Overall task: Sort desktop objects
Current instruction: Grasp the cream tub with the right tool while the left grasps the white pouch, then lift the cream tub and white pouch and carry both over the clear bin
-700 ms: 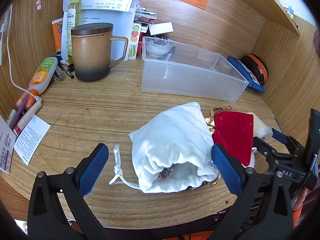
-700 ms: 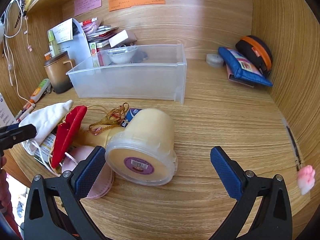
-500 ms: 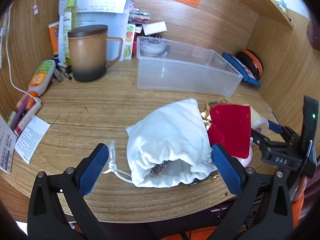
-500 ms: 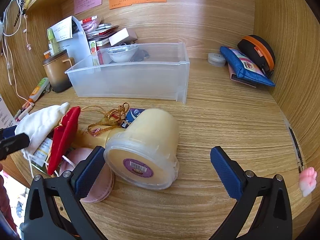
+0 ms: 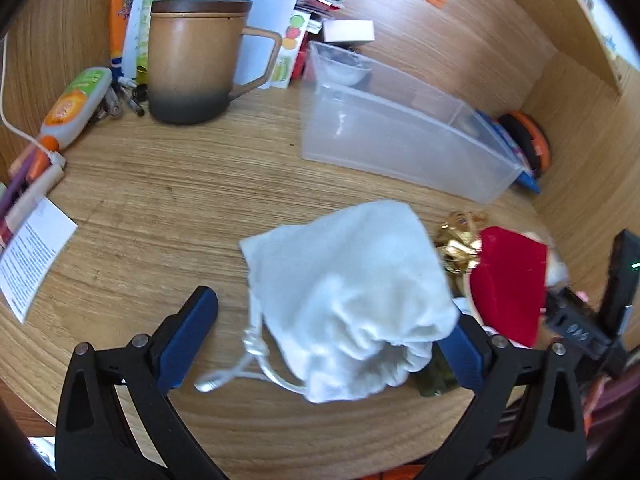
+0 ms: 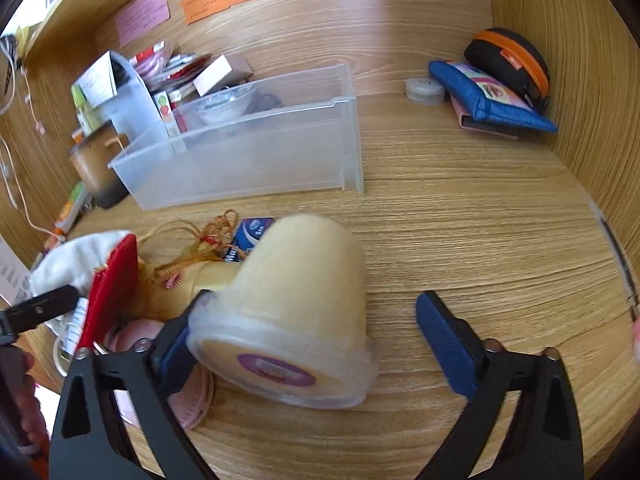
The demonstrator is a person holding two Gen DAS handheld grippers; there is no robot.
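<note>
both views sit low over the desk (image 5: 160, 208), looking forward between their own fingers. the left one faces the white bag (image 5: 344, 292) close up; the right faces the tub (image 6: 296, 304) close up. both catch the clear bin (image 5: 400, 140) (image 6: 248, 152) and red pouch (image 5: 508, 284) (image 6: 112, 284).

A light wooden desk (image 5: 168, 208) with wood-panelled walls carries the clutter. Far left stands a brown lidded ceramic mug (image 5: 192, 56); beside it on the right sits a clear rectangular plastic bin (image 5: 400, 140). Near centre lies a white drawstring cloth pouch (image 5: 348, 296). A pale yellow plastic tub (image 6: 296, 308) lies tipped on its side. Far right rests a blue zip pouch (image 6: 488, 98).
</note>
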